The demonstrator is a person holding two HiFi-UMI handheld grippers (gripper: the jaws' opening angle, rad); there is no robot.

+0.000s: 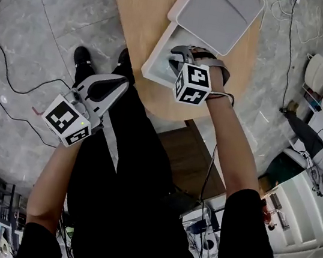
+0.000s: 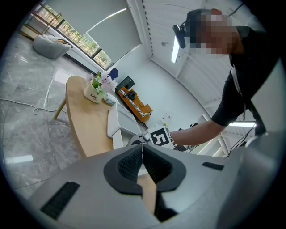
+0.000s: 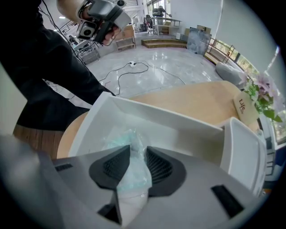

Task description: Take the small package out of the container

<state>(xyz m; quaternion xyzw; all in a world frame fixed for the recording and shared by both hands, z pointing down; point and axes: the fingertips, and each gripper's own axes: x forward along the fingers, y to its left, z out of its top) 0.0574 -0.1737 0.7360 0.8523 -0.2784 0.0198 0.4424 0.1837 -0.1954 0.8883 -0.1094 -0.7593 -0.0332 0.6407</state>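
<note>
small package (image 3: 120,136): we see a crinkly, pale green clear wrapper lying on the floor of the white container (image 3: 147,117), towards its near wall.
right gripper (image 3: 137,150): it points steeply down into the container, jaws spread, with the package between them. We judge the pads are not yet pinching it.
risk, thin grip: if we close on the loose film alone, the wrapper could crumple and slide out as we lift.
risk, near wall: the package sits close to the container's side, so a jaw could catch that wall and drag or tip the container on the table (image 1: 144,7).
risk, lid: the lid (image 1: 219,13) rests against the container's far edge, so a jolt to the container could shift it.
left gripper (image 2: 142,150): it is held off to the side, well apart from the container, jaws pressed together on nothing. It is not steadying the container, which adds to the dragging risk.
count, packages: one that we can see.
count, containers: one, open.
count, lids: one.
count, grippers: two, one at work.
count, tables: one, wooden.
count, flower pot (image 2: 93,94): one, at the table's far end, well clear of the work.
</note>
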